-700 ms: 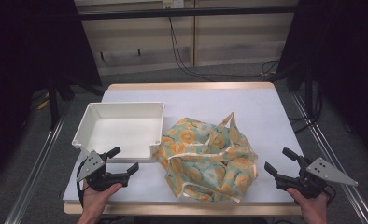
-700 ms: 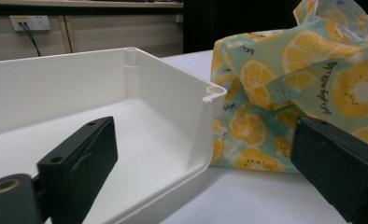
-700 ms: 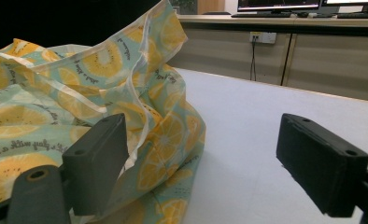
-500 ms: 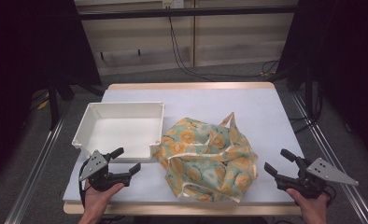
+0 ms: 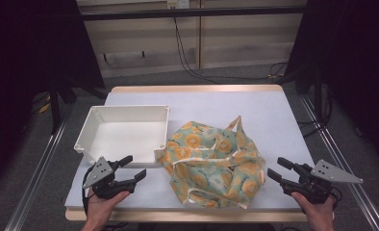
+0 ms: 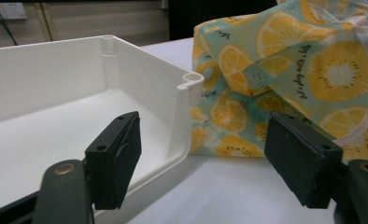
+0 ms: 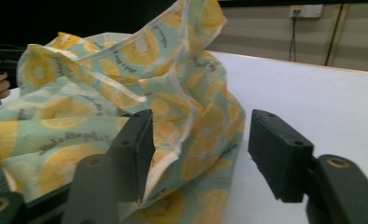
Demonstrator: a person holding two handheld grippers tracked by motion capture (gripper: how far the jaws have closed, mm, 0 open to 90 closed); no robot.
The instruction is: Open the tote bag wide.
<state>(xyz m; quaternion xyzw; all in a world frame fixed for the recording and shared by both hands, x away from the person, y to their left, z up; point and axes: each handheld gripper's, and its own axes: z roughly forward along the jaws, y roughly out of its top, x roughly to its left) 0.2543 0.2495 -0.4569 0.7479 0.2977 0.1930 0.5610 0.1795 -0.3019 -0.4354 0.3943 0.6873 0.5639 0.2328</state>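
— Where is the fruit-print cloth bag [image 5: 216, 166] seen?
— It is crumpled on the white tabletop [image 5: 269, 113], just beside the white tray [image 5: 125, 132] and touching its near right corner.
— How are the fingers set?
— The left gripper [image 5: 133, 168] is held open near the tray's front edge, with nothing between its fingers [image 6: 114, 165]. The right gripper [image 5: 279, 168] is also spread open, just beside the bag's right edge; no cloth is pinched.
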